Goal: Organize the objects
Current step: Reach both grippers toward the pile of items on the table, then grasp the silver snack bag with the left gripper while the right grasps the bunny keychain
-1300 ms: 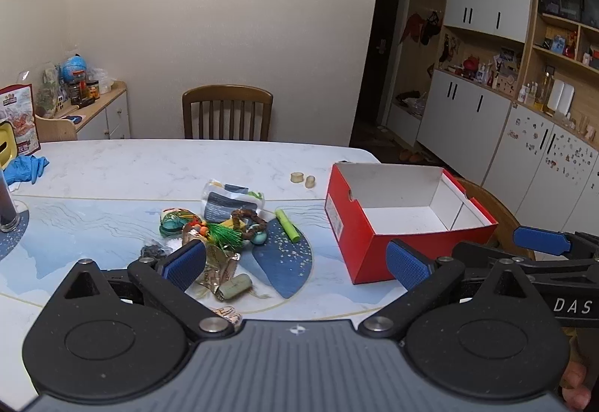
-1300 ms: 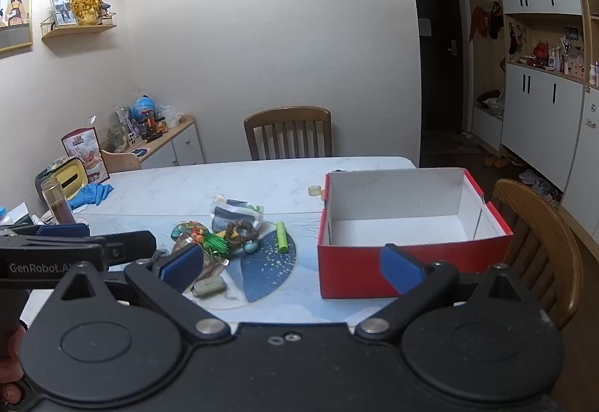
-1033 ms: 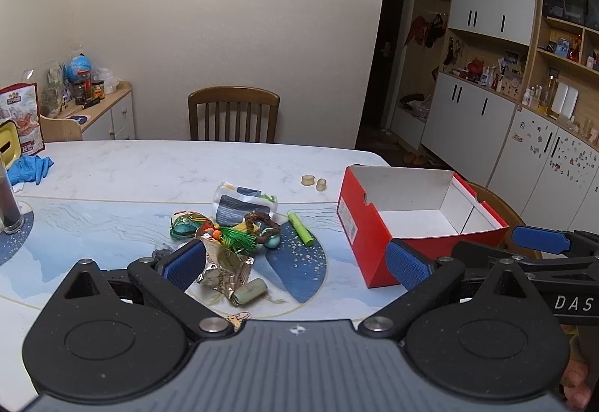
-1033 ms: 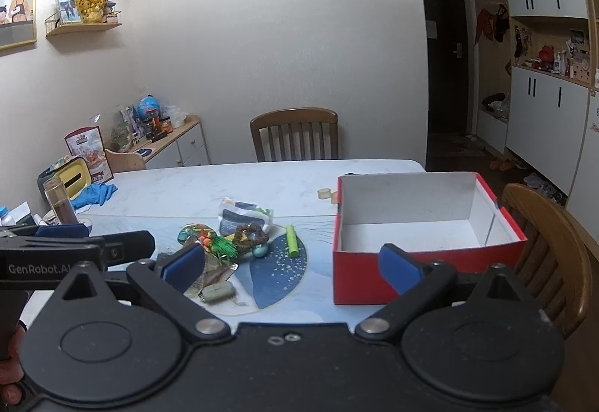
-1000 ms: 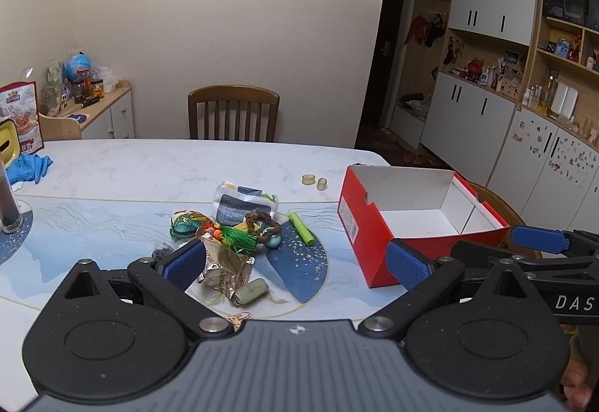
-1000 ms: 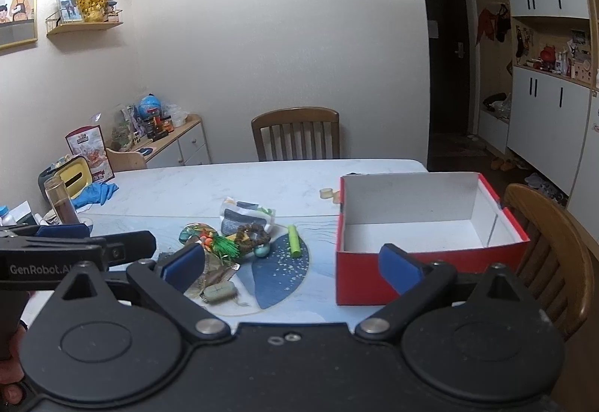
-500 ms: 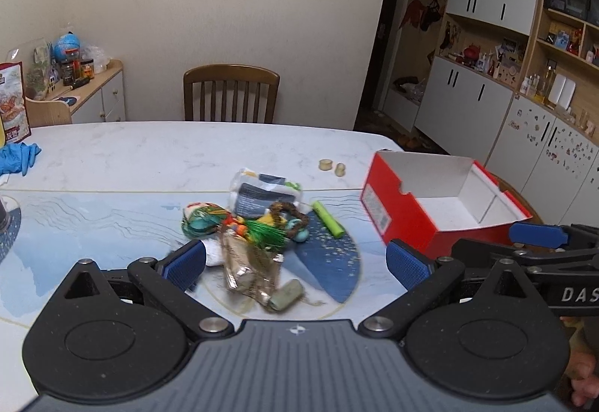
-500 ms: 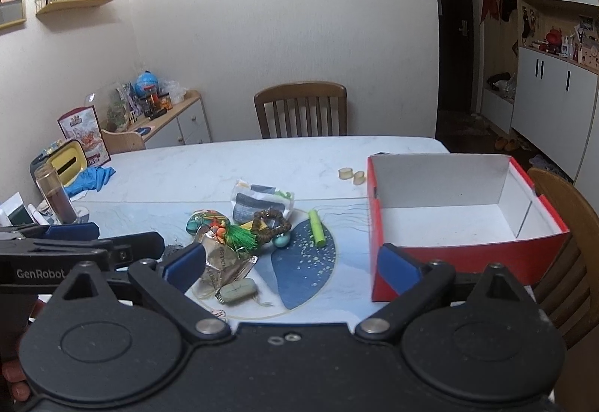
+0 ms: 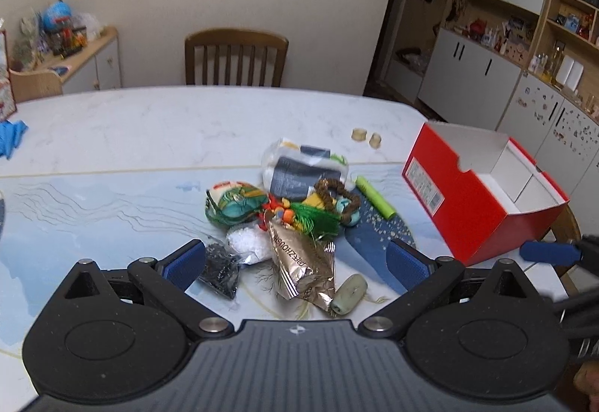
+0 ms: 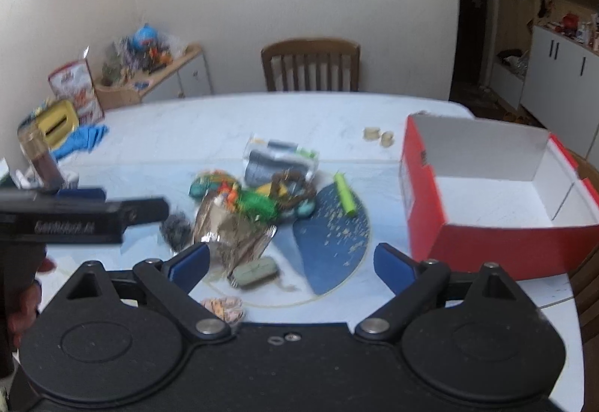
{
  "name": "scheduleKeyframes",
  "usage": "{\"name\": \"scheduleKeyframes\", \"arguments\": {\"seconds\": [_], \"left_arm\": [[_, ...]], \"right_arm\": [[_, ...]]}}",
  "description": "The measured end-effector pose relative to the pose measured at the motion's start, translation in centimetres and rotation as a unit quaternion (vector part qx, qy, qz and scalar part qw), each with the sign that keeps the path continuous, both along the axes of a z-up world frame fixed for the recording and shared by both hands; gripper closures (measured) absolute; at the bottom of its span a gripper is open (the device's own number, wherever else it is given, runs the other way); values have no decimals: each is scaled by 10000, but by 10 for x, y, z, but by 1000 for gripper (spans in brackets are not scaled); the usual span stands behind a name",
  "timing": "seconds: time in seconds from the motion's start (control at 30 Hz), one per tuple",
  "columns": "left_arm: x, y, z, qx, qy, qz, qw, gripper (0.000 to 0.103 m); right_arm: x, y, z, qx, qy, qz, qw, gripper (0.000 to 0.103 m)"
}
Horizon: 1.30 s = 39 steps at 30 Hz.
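A pale marbled desk (image 9: 149, 127) is seen carrying everything, with a wooden chair (image 9: 236, 56) set at its far edge. An open red box (image 9: 475, 210), white inside and empty, is placed at the right of the desk, well apart from the pile. A dark blue mat patch (image 10: 333, 236) is seen between pile and box. The left hand-held gripper (image 9: 295, 264) is held released above the near edge of the pile, nothing being pressed by its blue pads. The right hand-held gripper (image 10: 290, 264) is likewise spread wide with its jaws closing, nothing being gripped between them; a grey-green oblong piece (image 10: 256, 271) is seen lying on the desk in the gap. The pile, at mid-desk, is made up of: a clear packet with a grey label (image 9: 303, 172) at the back; a bronze foil wrapper (image 9: 303, 262) at the front; a green patterned pouch (image 9: 236, 202) to the left; a green tassel (image 9: 314, 219) with orange beads; a brown bead bracelet (image 9: 337, 195); a white crumpled lump (image 9: 249, 243); a small black bag (image 9: 221, 271) just beside the left pad. A lime-green stick (image 9: 374, 197) is laid on the mat just right of the pile. Two small tan rings (image 9: 367, 137) are found behind, near the box. A blue cloth (image 9: 11, 137) is left at the far left.
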<state>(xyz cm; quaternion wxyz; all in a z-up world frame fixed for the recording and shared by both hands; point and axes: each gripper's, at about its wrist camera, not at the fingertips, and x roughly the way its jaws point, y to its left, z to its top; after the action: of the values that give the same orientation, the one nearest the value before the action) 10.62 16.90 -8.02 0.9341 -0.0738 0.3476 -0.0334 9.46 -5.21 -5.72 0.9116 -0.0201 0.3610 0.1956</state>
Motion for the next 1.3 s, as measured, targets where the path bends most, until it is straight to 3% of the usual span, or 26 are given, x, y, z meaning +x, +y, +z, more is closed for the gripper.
{"name": "scheduleKeyframes", "arguments": {"seconds": [0.43,0.53,0.77,1.0,1.1,1.3], "left_arm": [[45,-9,-51,35,381,-340,9987,2],[53,-13,-60,81,499,-484,9975,15],[62,-21,-71,88,674,-682,9954,24],[72,-14,-77,-29,805,-650,9946,42],[74,-12,-77,-100,837,-662,9942,45],[76,-6,-75,-157,891,-649,9938,61]], "right_arm": [[1,52,-55,-514,631,669,9944,19],[1,62,-64,-576,718,858,9920,21],[5,79,-82,-790,870,1134,9866,28],[10,88,-94,-889,1004,1239,9832,33],[12,91,-98,-945,1038,1293,9816,42],[14,94,-99,-976,1051,1333,9806,49]]}}
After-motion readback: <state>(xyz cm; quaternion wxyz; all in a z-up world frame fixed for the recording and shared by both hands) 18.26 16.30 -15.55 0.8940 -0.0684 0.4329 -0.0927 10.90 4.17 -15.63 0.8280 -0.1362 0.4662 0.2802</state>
